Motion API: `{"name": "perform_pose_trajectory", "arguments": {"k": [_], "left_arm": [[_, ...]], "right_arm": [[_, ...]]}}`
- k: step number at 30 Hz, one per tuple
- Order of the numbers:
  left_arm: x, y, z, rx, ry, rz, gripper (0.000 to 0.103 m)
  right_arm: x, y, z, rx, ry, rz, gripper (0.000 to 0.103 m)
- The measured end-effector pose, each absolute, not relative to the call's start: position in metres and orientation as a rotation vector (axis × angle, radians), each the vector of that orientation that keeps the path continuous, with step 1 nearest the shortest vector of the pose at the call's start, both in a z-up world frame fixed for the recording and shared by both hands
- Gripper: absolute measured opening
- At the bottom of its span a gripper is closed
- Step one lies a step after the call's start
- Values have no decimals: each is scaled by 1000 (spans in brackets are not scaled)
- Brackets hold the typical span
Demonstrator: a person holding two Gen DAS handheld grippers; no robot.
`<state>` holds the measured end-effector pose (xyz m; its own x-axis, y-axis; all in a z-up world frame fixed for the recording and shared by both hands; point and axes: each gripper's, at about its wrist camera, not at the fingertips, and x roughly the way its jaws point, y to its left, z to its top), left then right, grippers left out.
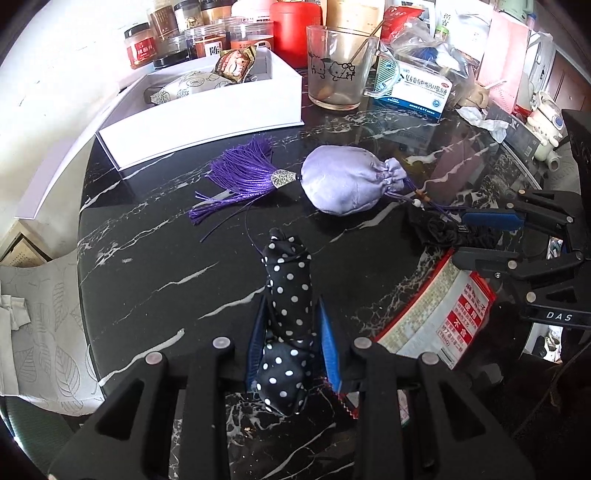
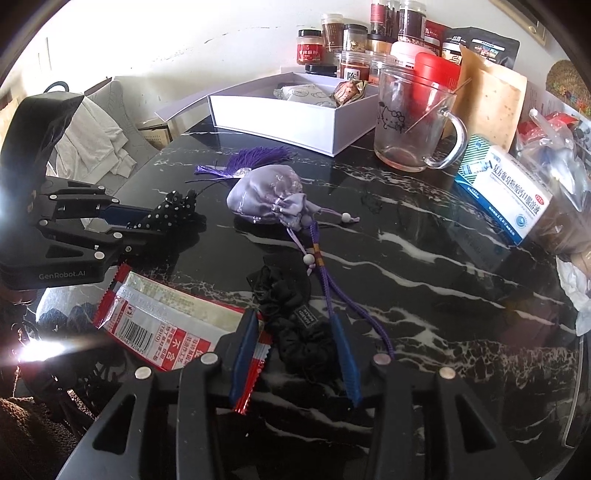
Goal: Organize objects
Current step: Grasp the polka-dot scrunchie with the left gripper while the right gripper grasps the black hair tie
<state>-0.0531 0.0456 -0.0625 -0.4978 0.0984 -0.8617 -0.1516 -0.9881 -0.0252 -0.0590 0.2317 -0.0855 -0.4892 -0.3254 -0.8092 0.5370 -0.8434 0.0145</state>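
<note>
My left gripper (image 1: 291, 317) is shut on a black polka-dot cloth roll (image 1: 290, 291), held just above the black marble table; it also shows in the right wrist view (image 2: 170, 214). My right gripper (image 2: 295, 332) is open around a black scrunchie (image 2: 295, 325) lying on the table, next to a red-and-white snack packet (image 2: 166, 325). A lilac satin pouch (image 1: 341, 179) with a purple tassel (image 1: 243, 173) lies mid-table, its cord running toward the right gripper (image 1: 476, 236). A white open box (image 1: 207, 107) with wrapped snacks stands at the back.
A glass Hello Kitty mug (image 1: 338, 72), a medicine box (image 1: 417, 92), a red canister (image 1: 293, 31) and several spice jars crowd the back edge. Tissues and bags lie at right. A chair with cloth (image 2: 99, 136) stands beyond the left edge.
</note>
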Motion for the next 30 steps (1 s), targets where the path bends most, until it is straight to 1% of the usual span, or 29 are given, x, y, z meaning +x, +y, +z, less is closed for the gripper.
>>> {"name": "perform_pose_trajectory", "arguments": {"k": [3,6,8,9,17,30], "left_arm": [[-54,46,-63,-1485,73,2605,26],[-55,46,-62,-1488,70,2611,24],[-56,44,-62,-1499,55,2607,20],[-56,44,-62,-1506,48,2605,19],[-51,45,-59,-1499,-2,2571,19],[-44,52,-33,-1453,35,2616,18]], "right_arm": [[-60,235,-85,1189,338,-2354,16],[-61,243,-83,1195,286,-2358,15],[-61,248,-79,1186,245,-2358,15],[-60,250,-77,1177,225,-2359,15],[-51,262,-57,1105,153,-2368,15],[-32,266,-39,1053,134,-2366,15]]}}
